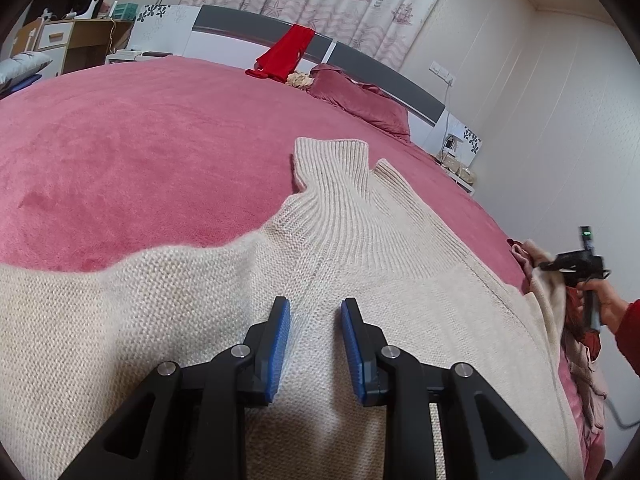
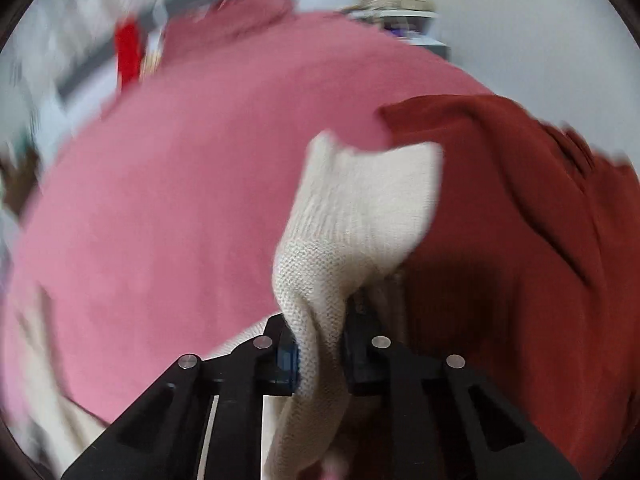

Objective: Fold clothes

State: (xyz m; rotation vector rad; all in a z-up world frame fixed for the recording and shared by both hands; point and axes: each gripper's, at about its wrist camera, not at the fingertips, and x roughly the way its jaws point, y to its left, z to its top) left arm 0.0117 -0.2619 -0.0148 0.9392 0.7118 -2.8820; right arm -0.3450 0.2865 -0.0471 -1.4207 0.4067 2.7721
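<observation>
A cream knitted turtleneck sweater point(image 1: 340, 216) lies flat on the pink bed cover point(image 1: 140, 140), its collar pointing towards the headboard. My left gripper point(image 1: 315, 304) rests over the sweater's chest, its blue pads point(image 1: 280, 344) apart and the knit lying flat between them. At the bed's right edge, my right gripper point(image 1: 560, 267) holds the sweater's sleeve. In the blurred right wrist view the right gripper point(image 2: 320, 320) is shut on that cream sleeve point(image 2: 368, 200), whose cuff end sticks up past the fingers. A rust-red garment point(image 2: 520, 240) lies just right of it.
A red garment point(image 1: 286, 54) hangs over the grey headboard, with a pink pillow point(image 1: 360, 100) beside it. A nightstand point(image 1: 460, 160) stands by the right wall and a dresser point(image 1: 68, 40) at the far left. A hand in a red sleeve point(image 1: 608, 304) holds the right gripper.
</observation>
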